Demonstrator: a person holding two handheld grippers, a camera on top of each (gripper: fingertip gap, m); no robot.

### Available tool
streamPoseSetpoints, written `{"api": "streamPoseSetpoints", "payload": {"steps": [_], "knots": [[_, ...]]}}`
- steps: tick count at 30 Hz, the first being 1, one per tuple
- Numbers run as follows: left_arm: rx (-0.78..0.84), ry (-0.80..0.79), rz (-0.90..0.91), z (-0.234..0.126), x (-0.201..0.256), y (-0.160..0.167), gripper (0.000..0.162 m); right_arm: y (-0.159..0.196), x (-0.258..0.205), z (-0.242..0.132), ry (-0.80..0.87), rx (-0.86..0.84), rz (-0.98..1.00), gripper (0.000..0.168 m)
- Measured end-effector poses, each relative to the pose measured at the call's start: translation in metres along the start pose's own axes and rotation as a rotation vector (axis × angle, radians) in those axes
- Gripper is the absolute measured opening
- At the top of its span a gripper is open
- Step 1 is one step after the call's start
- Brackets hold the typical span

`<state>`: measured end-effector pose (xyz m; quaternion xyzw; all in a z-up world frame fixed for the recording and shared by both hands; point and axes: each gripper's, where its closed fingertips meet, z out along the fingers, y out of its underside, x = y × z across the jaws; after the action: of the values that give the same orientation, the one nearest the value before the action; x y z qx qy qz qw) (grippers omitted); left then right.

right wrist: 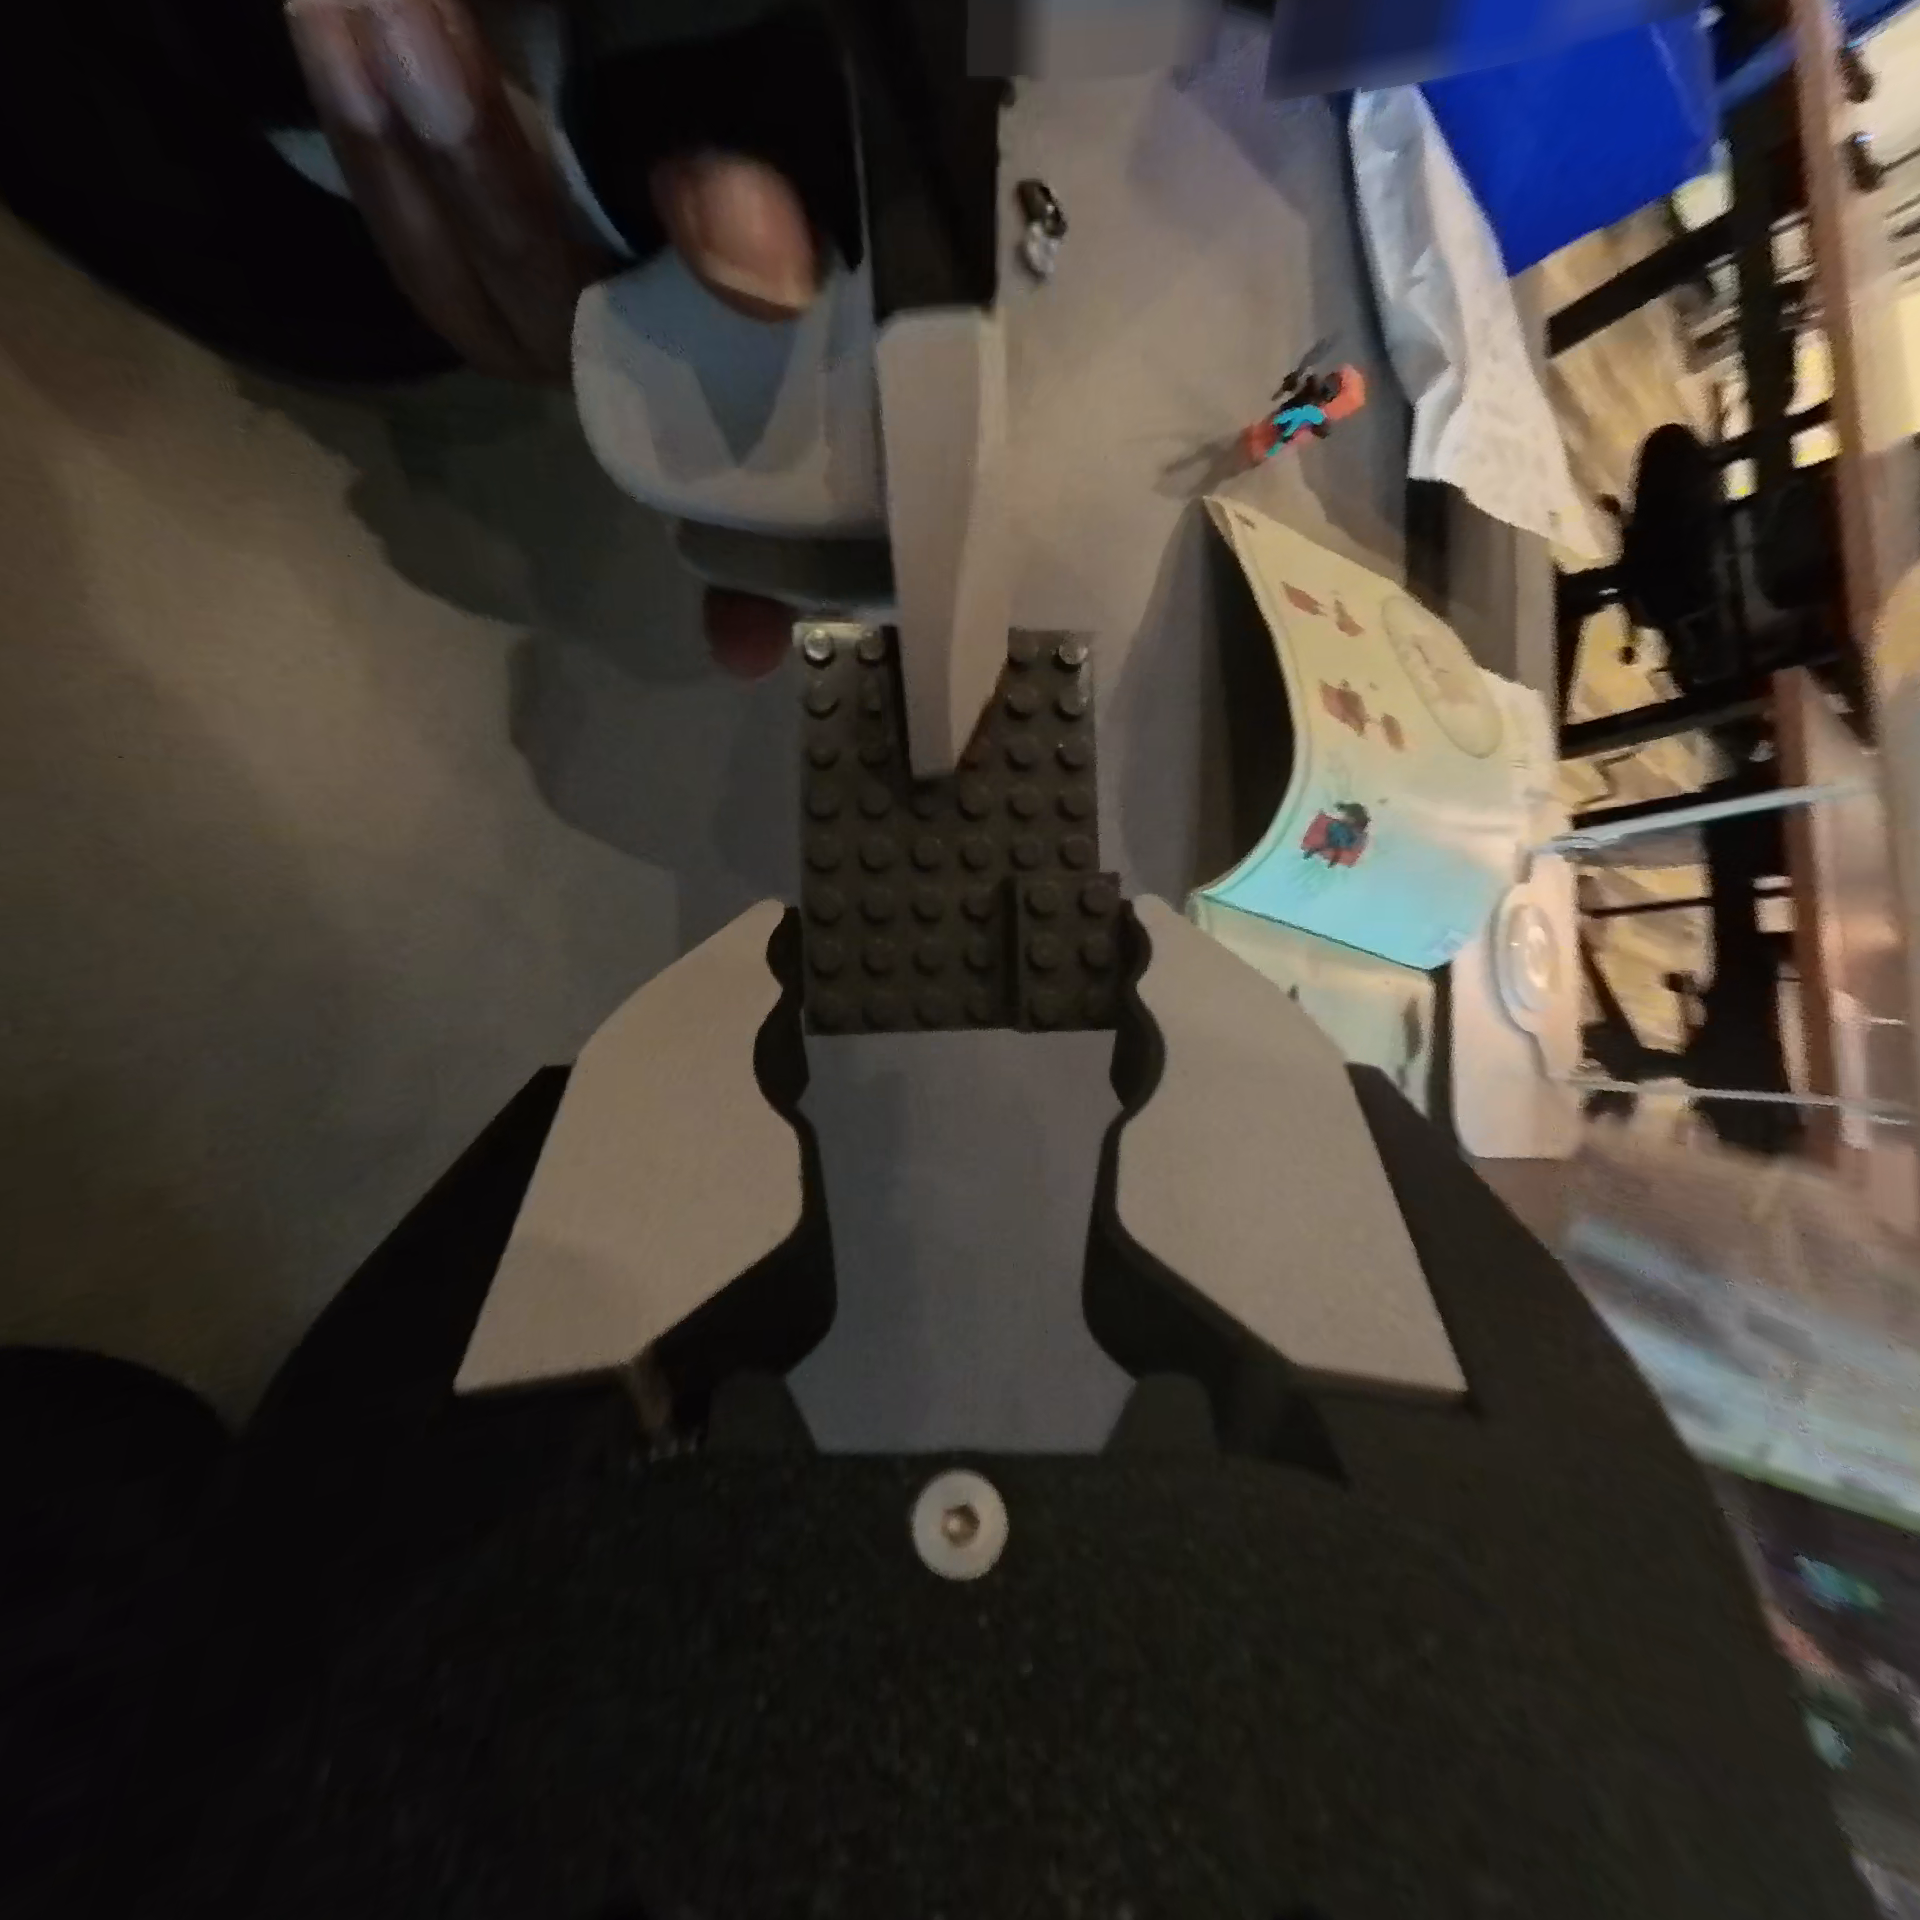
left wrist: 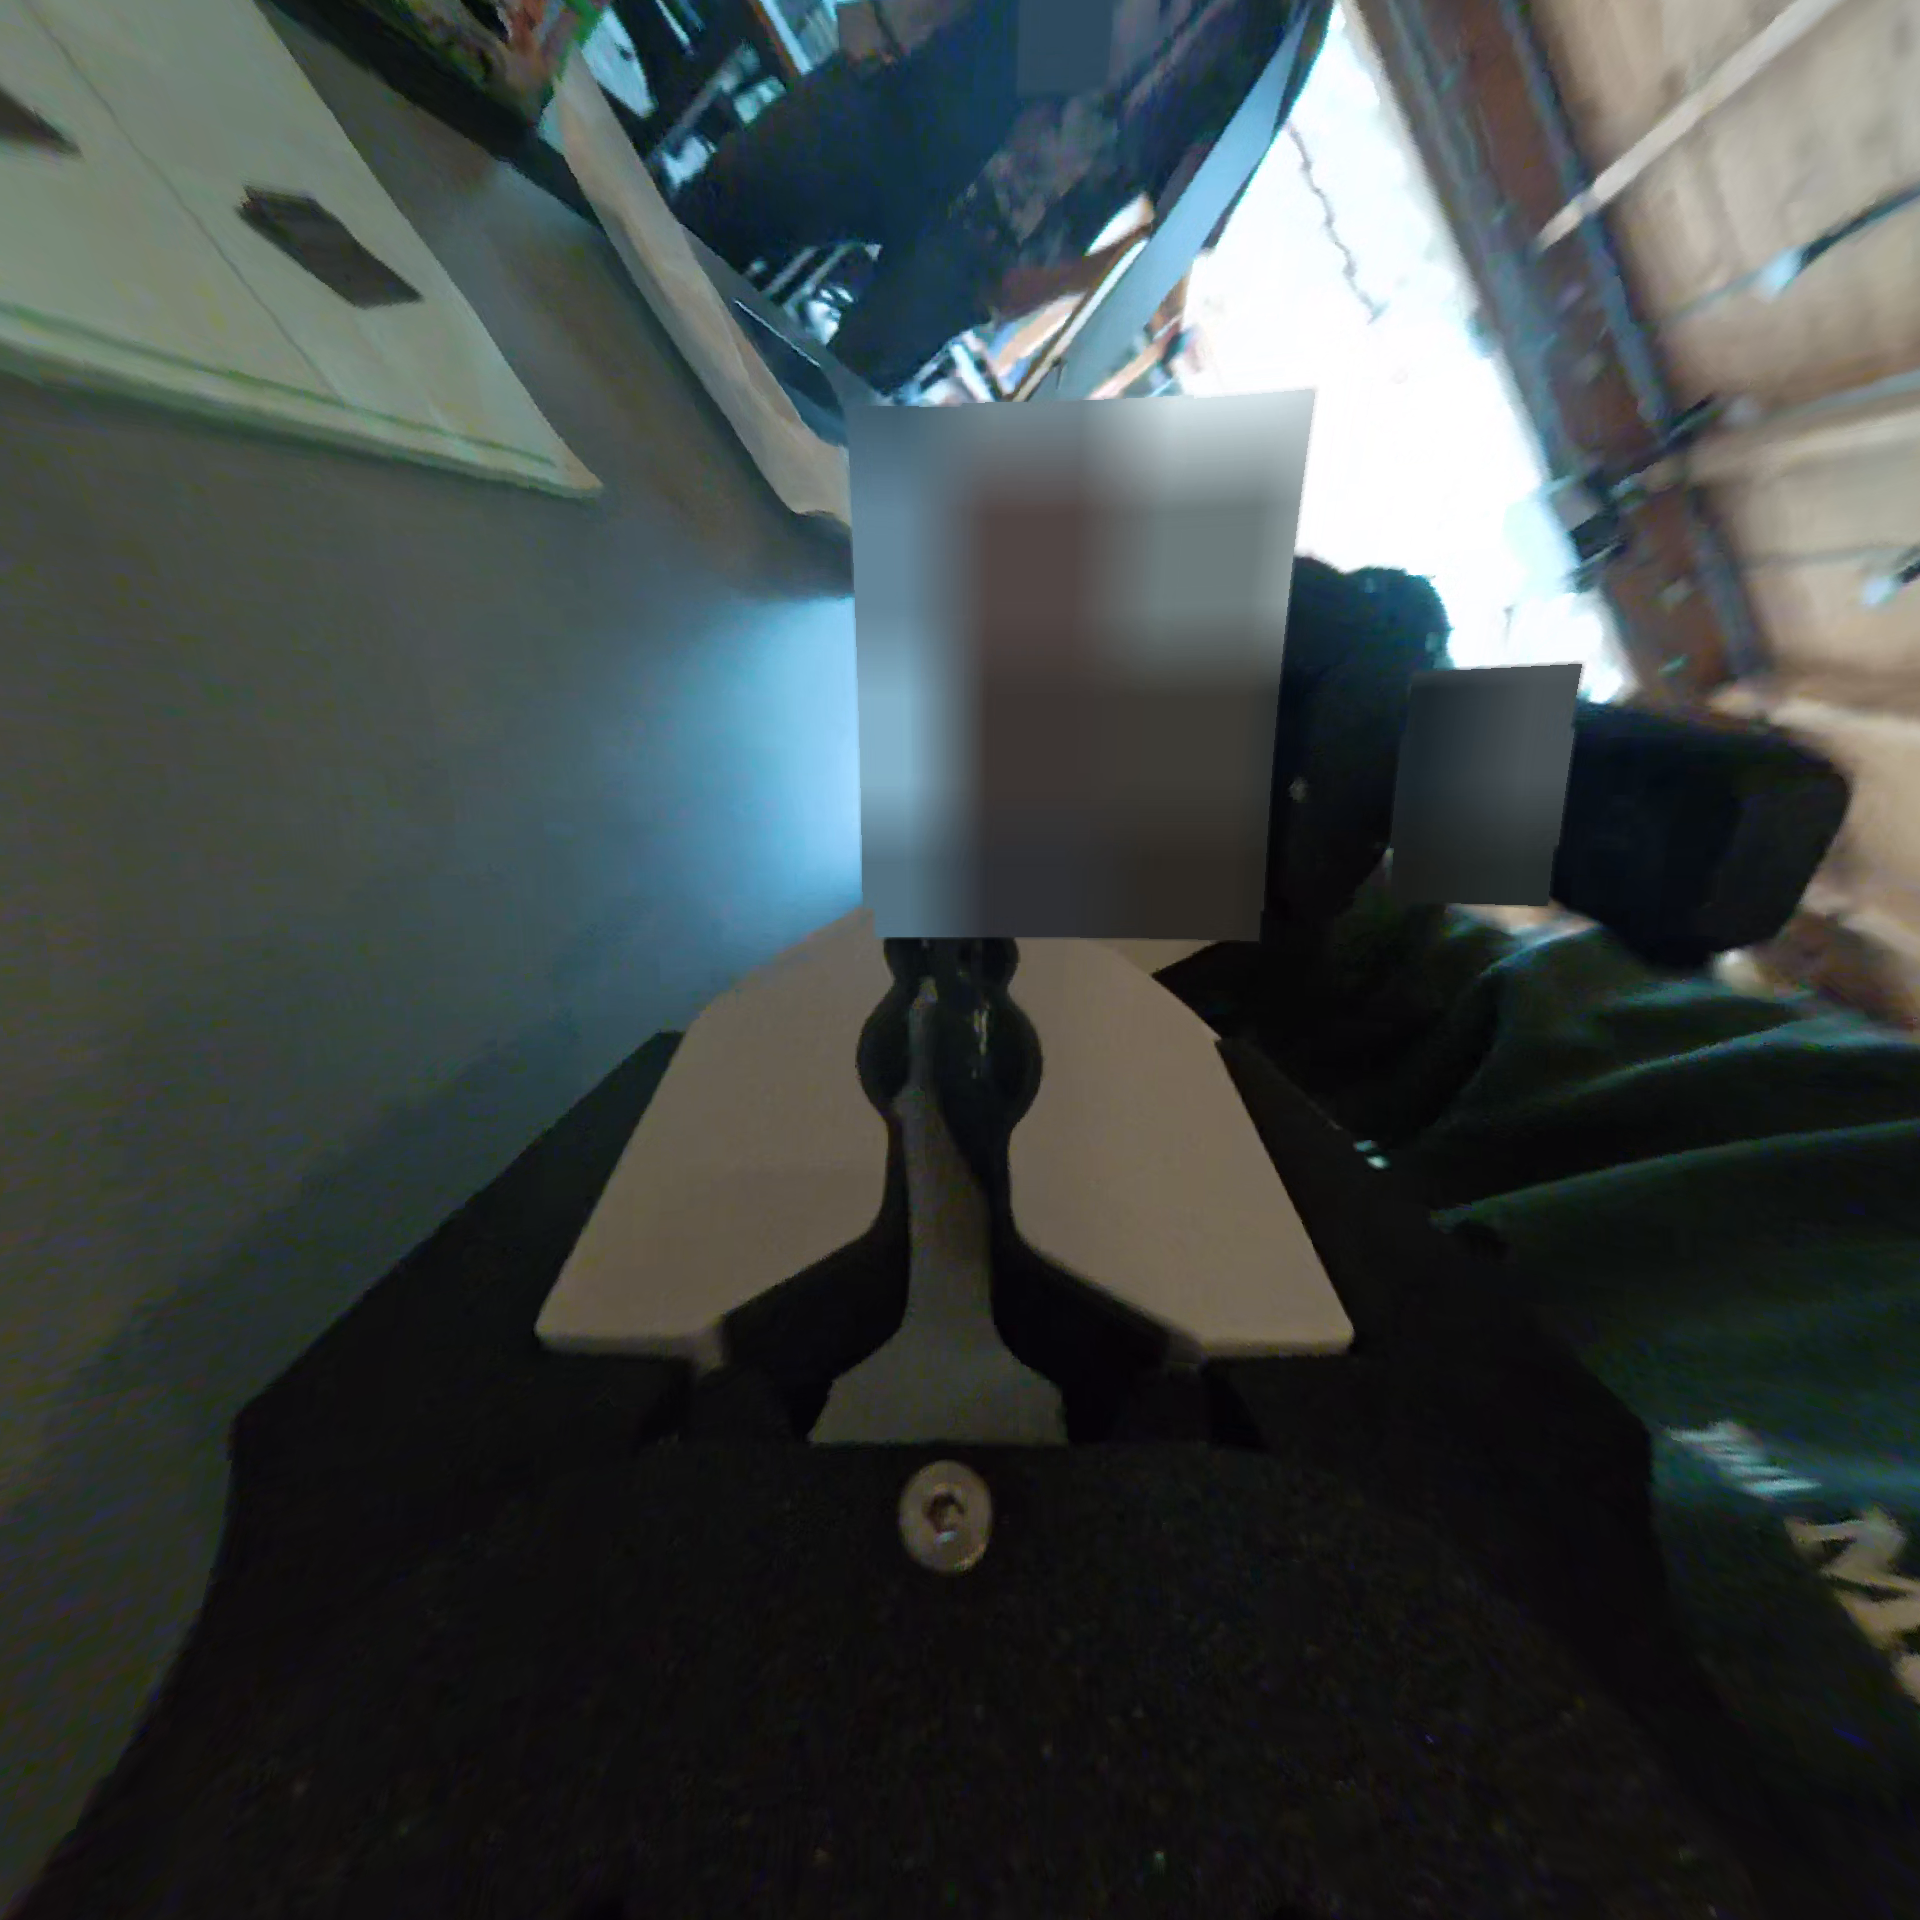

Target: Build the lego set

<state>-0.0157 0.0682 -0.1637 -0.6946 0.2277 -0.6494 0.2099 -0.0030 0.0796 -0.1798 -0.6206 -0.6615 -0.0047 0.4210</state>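
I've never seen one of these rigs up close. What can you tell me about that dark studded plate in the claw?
The dark studded plate is a flat, near-black plastic Lego piece covered in rows of round studs, with a V-shaped notch at its far edge. A smaller plate seems stacked on one near corner. The right claw grips its near end from both sides, and the left claw's pale tip reaches into the notch.

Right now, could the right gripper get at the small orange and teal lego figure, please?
Probably not yet: the right gripper is shut on the dark studded plate, with the left gripper at its far edge. The lego figure lies uncovered, farther right.
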Motion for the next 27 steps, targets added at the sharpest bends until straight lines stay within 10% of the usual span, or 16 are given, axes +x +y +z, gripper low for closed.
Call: {"api": "streamPoseSetpoints", "payload": {"steps": [27], "knots": [[-0.105,-0.374,0.524,-0.022,-0.030,0.004,0.016,0.068,-0.010,0.053,-0.469,-0.098,0.109,0.058]]}}
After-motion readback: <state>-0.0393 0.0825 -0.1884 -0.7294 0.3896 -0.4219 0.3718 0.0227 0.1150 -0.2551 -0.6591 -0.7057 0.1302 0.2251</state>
